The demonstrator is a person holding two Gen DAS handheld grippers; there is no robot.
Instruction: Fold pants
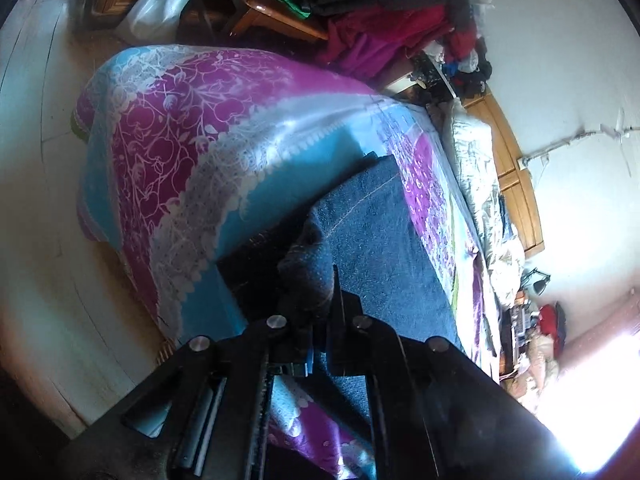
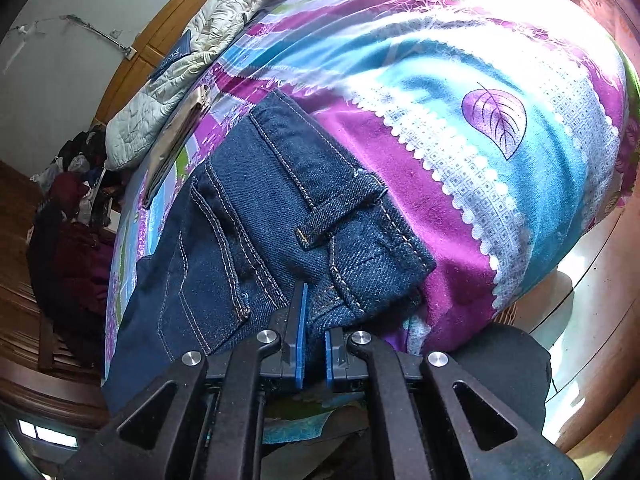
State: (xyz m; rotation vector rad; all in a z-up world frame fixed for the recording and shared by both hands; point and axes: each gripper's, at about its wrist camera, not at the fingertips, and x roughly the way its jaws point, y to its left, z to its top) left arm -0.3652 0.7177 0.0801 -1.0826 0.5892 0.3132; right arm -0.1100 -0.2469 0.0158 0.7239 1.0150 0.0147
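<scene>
One pair of dark blue denim pants (image 2: 256, 216), folded with tan stitching and a belt loop showing, lies on the bed (image 2: 500, 92). Two tools grasp it: the left tool (image 1: 316, 304) pinches bunched fabric, and the right tool (image 2: 316, 332) clamps the waistband edge.

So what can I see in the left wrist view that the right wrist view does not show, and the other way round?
Only the left wrist view shows the left gripper shut on a bunched dark end of the jeans, and the pale floor beside the bed.

Only the right wrist view shows the right gripper shut on the waistband, the belt loop, and the leaf print.

Both show the jeans lying on the purple and blue bedspread, the grey quilt by the wooden headboard, and a heap of dark clothes.
</scene>
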